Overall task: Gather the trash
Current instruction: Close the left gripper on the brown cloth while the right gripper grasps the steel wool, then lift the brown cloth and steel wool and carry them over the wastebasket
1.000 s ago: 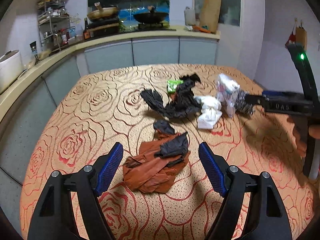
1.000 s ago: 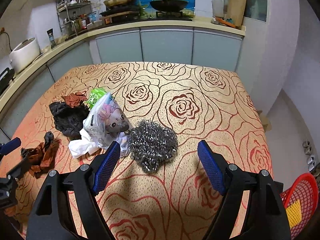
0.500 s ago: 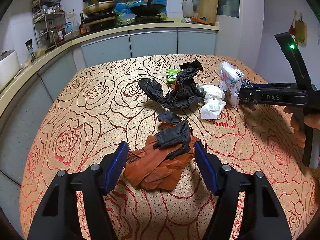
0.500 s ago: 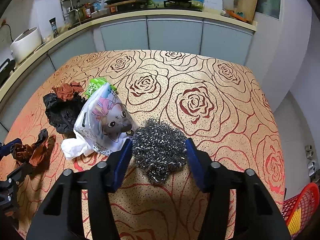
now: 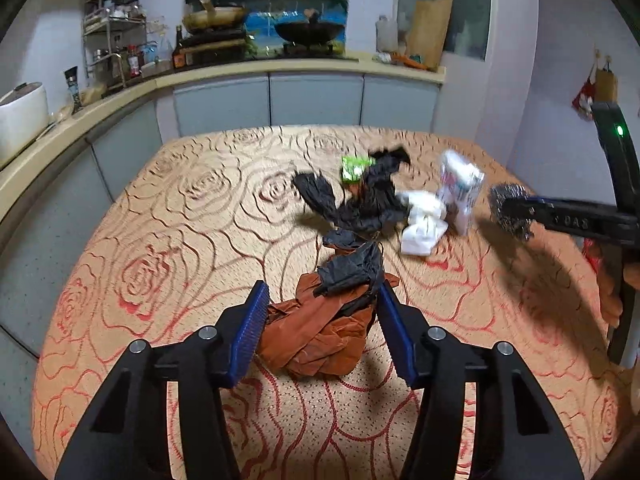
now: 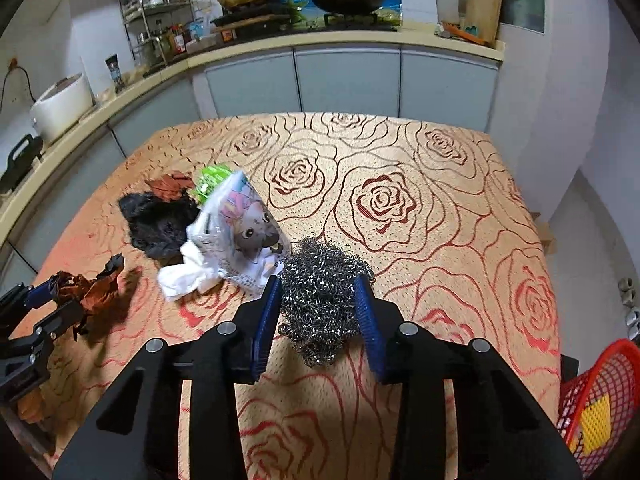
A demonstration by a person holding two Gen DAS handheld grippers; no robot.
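Note:
A crumpled brown and black wad (image 5: 320, 332) lies on the rose-patterned tablecloth (image 5: 160, 264). My left gripper (image 5: 322, 332) is closing on it, and both blue pads touch its sides. In the right wrist view the wad (image 6: 94, 292) hangs from the left gripper (image 6: 38, 300) over its own shadow. My right gripper (image 6: 318, 308) is closing on a steel wool scourer (image 6: 320, 276), which its pads squeeze. The scourer (image 5: 506, 206) is held just above the cloth.
A black bag (image 5: 360, 204), white tissue (image 5: 422, 224), a cartoon-printed plastic packet (image 6: 240, 224) and a green wrapper (image 5: 353, 168) lie clustered mid-table. A red mesh basket (image 6: 592, 404) stands beside the table at lower right. Kitchen counters run behind and to the left.
Both pairs of jaws have narrowed. The right pads went from wide apart to gripping the scourer, which has left the cloth. The left pads closed in onto the brown wad.

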